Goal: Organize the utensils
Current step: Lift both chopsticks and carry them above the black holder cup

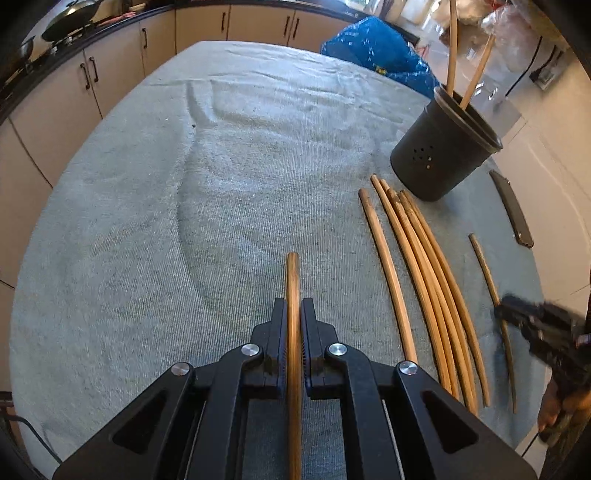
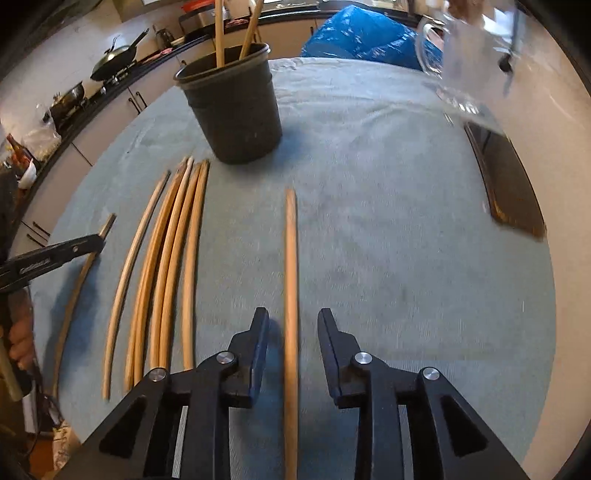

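My left gripper (image 1: pixel 293 301) is shut on a brown chopstick (image 1: pixel 292 273) that runs straight out between its pads; the right wrist view shows the same grip (image 2: pixel 98 240) near that stick's far end. My right gripper (image 2: pixel 293 314) stands open astride another chopstick (image 2: pixel 290 240) lying on the cloth, pads clear of it on both sides. Between the two, several chopsticks (image 1: pixel 424 280) (image 2: pixel 166 258) lie side by side. Beyond them stands a black perforated holder (image 1: pixel 439 155) (image 2: pixel 236 114) with two chopsticks (image 1: pixel 452 48) (image 2: pixel 219 33) upright in it.
A grey-blue ribbed cloth (image 1: pixel 184 221) covers the table. A dark cleaver (image 1: pixel 513 210) (image 2: pixel 513 184) lies at the right edge. A blue bag (image 1: pixel 376 44) sits at the back and a clear glass jug (image 2: pixel 461 55) at the back right. Cabinets and a stove with a wok (image 1: pixel 70 18) line the left.
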